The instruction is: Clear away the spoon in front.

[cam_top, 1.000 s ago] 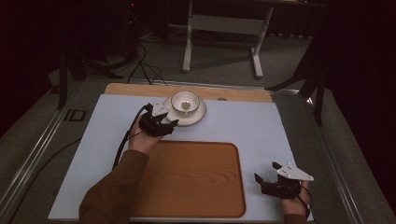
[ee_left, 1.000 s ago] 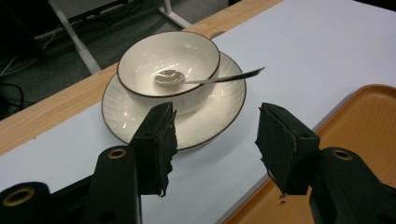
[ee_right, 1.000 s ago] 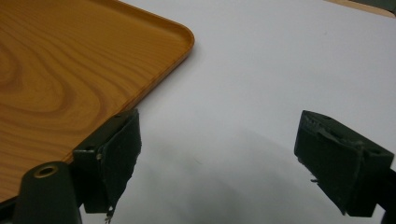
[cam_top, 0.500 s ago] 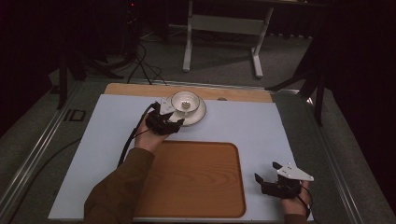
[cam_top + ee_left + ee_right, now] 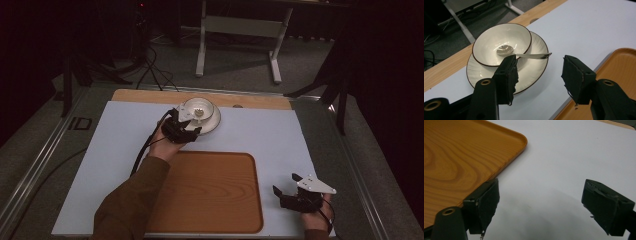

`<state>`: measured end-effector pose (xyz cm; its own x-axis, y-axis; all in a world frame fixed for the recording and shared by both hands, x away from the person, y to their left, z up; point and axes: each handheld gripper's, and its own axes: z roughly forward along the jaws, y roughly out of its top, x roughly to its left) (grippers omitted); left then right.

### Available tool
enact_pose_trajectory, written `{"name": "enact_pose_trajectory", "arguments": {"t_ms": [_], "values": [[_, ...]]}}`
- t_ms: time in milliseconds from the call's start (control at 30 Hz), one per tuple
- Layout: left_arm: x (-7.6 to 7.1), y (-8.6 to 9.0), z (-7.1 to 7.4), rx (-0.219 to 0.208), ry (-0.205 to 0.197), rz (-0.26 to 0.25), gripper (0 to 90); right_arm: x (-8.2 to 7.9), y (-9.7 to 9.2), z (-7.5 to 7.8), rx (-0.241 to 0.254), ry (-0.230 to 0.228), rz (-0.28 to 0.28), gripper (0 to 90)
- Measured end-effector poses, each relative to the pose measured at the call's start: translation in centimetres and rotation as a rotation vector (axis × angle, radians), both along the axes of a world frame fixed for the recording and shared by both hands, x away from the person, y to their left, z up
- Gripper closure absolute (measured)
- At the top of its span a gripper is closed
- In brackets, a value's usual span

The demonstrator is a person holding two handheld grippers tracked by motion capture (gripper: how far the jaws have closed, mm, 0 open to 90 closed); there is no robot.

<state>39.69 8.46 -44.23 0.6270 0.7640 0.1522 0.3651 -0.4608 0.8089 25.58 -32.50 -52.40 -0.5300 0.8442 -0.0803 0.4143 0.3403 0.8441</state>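
Left claw spread beside the bowl; right claw spread and idle at the near right corner.

From the high view we see our left claw at about 8 o'clock of the white bowl, which sits on a white plate at the far middle of the pale surface. In the left gripper view its jaws stand apart, holding nothing, and a metal spoon lies in the bowl with its handle jutting over the rim toward the gap between them. Our right claw rests at 3 o'clock of the wooden tray, jaws wide apart over bare surface, with the tray's corner just beside one jaw.
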Motion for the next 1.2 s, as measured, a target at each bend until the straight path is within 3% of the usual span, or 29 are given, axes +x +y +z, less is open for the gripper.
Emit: {"name": "enact_pose_trajectory", "arguments": {"t_ms": [300, 467, 633, 900, 1200], "values": [[1.5, -1.1, -1.0, 0.025, 0.022, 0.007, 47.8, 0.0, -0.1, 0.0, 0.001, -0.001, -0.002, 14.6], [2.3, -1.8, -1.4, 0.047, 0.016, 0.016, 54.1, 0.0, -0.3, 0.0, 0.005, -0.003, -0.008, 14.6], [3.1, -2.2, -1.9, 0.055, 0.039, 0.038, 60.5, -0.1, -0.6, 0.1, 0.012, -0.006, -0.016, 14.6], [2.9, -2.5, -2.0, 0.103, 0.002, 0.051, 76.9, 0.0, -0.7, 0.1, 0.013, -0.006, -0.02, 14.6], [2.6, -2.0, -1.2, 0.111, -0.035, 0.07, 88.3, 0.0, -0.7, 0.0, 0.012, -0.006, -0.019, 14.6]]}}
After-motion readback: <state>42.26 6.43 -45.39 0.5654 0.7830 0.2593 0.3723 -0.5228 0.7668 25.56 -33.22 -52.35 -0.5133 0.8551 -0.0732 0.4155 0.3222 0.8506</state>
